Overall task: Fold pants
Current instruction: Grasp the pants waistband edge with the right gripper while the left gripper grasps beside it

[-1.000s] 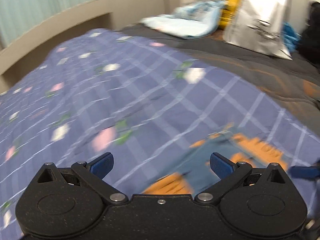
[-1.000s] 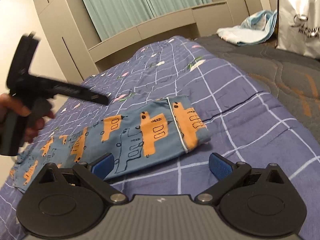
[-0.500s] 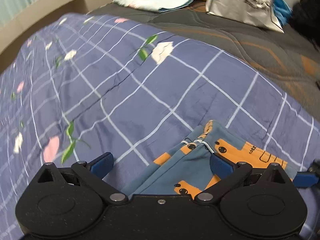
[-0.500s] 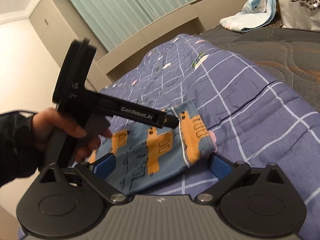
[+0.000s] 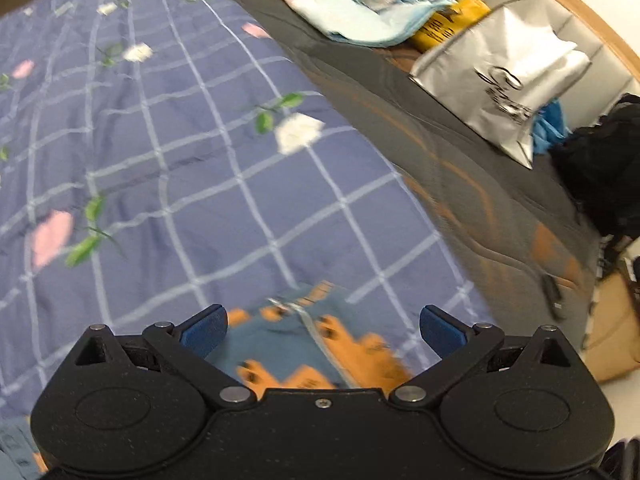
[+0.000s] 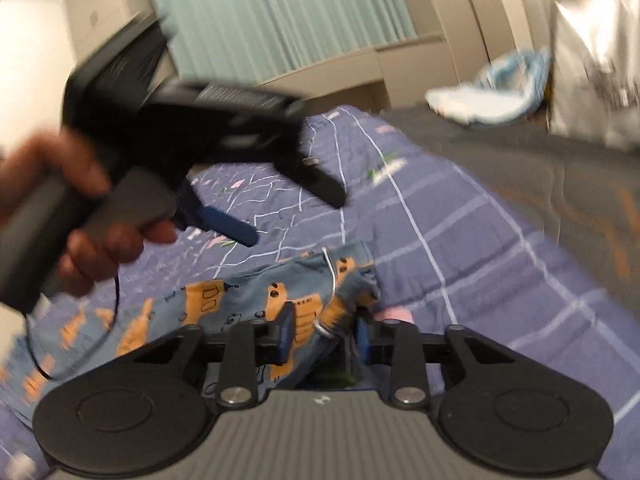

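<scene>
While the left gripper (image 5: 320,330) hangs spread wide over the pants (image 6: 240,304), whose end shows at its six o'clock, the right gripper (image 6: 324,336) has just been closing and pinches that end; the legs trail toward nine o'clock across the bedspread (image 5: 160,160).

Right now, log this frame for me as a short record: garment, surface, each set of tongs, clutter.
garment: blue pants with orange print, lying flat on the bed
surface: purple checked bedspread over a dark quilt
right tongs: have just been closing, pads now pinch the pants' cuff end
left tongs: open, above the same end, not gripping
left hand: holds its tool
clutter: silver bag, light blue cloth
</scene>
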Demonstrator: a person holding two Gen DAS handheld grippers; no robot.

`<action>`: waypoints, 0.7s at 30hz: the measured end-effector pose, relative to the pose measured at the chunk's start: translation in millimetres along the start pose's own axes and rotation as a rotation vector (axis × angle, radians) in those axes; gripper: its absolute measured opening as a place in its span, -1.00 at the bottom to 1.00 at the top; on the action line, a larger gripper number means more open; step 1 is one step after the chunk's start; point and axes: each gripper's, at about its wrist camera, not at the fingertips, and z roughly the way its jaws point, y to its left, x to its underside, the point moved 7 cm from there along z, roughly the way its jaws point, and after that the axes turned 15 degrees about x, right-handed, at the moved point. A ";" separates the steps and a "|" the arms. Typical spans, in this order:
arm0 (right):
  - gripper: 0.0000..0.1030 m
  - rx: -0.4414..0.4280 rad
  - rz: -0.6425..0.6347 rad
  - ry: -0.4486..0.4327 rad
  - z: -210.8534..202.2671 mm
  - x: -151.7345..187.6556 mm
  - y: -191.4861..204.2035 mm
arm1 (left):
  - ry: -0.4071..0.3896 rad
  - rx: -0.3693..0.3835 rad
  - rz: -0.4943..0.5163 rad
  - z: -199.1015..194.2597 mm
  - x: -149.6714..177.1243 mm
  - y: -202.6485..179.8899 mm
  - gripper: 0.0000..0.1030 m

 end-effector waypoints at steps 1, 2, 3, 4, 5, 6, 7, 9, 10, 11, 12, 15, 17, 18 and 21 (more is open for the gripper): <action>-0.67 0.025 -0.062 -0.022 -1.3 -0.9 7.6 | 0.017 0.005 -0.005 2.4 0.8 -3.8 0.99; -0.70 0.036 -0.099 -0.035 -2.5 -0.9 13.1 | 0.036 0.001 -0.007 5.0 2.7 -7.5 0.99; -0.72 0.050 -0.140 -0.050 -2.9 -0.6 19.7 | 0.059 -0.011 -0.006 7.2 4.3 -10.5 0.98; -0.73 0.066 -0.186 -0.069 -4.0 0.5 26.5 | 0.076 -0.023 -0.003 9.9 4.7 -12.5 0.98; -0.73 0.081 -0.226 -0.085 -4.7 1.9 32.1 | 0.088 -0.033 0.002 13.0 5.1 -14.0 0.98; -0.73 0.098 -0.279 -0.107 -6.7 4.3 39.0 | 0.098 -0.040 0.008 15.0 5.7 -15.9 0.98; -0.73 0.111 -0.321 -0.124 -9.5 6.7 45.1 | 0.111 -0.049 0.018 17.3 6.1 -18.1 0.97; -0.73 0.130 -0.399 -0.153 -10.7 10.5 55.9 | 0.130 -0.077 0.040 19.8 7.0 -18.3 0.88; -0.74 0.136 -0.433 -0.165 -11.5 13.1 61.1 | 0.140 -0.088 0.053 21.2 7.6 -19.2 0.84; -0.74 0.139 -0.461 -0.174 -12.0 15.3 65.6 | 0.146 -0.100 0.067 22.1 8.2 -19.2 0.75; -0.74 0.140 -0.478 -0.179 -12.6 16.7 67.9 | 0.149 -0.122 0.088 21.9 8.2 -19.8 0.70; -0.74 0.148 -0.510 -0.189 -14.2 20.6 73.3 | 0.145 -0.167 0.132 21.6 8.2 -20.5 0.58; -0.74 0.147 -0.512 -0.189 -13.7 20.9 74.0 | 0.148 -0.178 0.130 21.8 8.8 -18.2 0.39; -0.74 0.148 -0.512 -0.188 -13.7 20.8 73.3 | 0.149 -0.180 0.124 21.9 9.1 -16.6 0.16; -0.74 0.150 -0.515 -0.189 -13.7 21.5 72.9 | 0.155 -0.171 0.090 23.4 12.0 -10.8 -0.29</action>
